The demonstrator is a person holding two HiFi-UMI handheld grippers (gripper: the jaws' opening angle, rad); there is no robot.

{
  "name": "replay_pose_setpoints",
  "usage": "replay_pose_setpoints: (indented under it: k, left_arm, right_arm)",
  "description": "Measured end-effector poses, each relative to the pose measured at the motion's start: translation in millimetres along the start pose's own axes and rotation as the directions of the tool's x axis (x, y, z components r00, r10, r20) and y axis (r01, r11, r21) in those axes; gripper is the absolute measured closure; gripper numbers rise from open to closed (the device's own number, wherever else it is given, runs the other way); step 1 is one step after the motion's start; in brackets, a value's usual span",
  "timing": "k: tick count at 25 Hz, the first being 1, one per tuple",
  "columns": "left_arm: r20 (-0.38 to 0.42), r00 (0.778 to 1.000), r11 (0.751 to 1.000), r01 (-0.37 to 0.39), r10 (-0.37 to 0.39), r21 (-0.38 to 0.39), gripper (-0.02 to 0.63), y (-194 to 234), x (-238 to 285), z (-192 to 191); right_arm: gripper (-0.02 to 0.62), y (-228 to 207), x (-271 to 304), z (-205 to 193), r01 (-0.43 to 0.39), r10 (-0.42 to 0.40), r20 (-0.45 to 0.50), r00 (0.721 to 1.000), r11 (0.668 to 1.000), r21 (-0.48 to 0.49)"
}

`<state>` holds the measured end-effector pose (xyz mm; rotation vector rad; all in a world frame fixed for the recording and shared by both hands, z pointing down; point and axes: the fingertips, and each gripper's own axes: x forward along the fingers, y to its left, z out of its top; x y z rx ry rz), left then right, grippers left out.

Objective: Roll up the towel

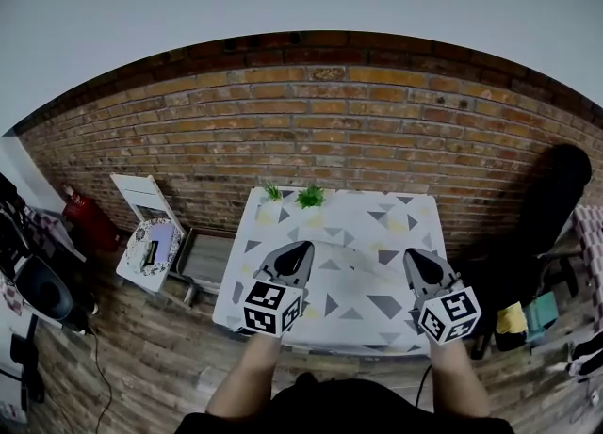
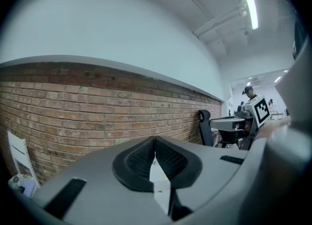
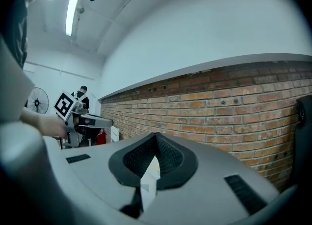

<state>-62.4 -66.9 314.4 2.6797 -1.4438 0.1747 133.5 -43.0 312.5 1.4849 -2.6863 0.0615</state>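
The brick wall (image 1: 377,131) rises beyond both sets of jaws. Below them spreads the counter (image 1: 372,220) under a triangle-patterned cloth (whether that is the towel, I cannot tell). The left gripper (image 1: 301,249) and right gripper (image 1: 419,258) hover above it, jaws together and empty. Small green plants (image 1: 310,197) sit ahead of the left jaws.

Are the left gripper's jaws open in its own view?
No, the left gripper has its jaws shut together, tips meeting, with nothing between them.

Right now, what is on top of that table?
A triangle-patterned cloth and two small green plants at the far edge. The left tongs and right tongs, both shut, hide patches near the front.
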Motion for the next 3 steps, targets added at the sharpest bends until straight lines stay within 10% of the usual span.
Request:
replay_pose_setpoints:
  k: [3]
  left_arm:
    - [0.003, 1.0, 1.0, -0.003, 0.003, 0.007, 0.586, 1.1, -2.2, 1.4]
  right_arm:
    - [0.58, 2.5, 0.7, 0.4, -0.013, 0.013, 0.008, 1.0, 1.0, -0.017]
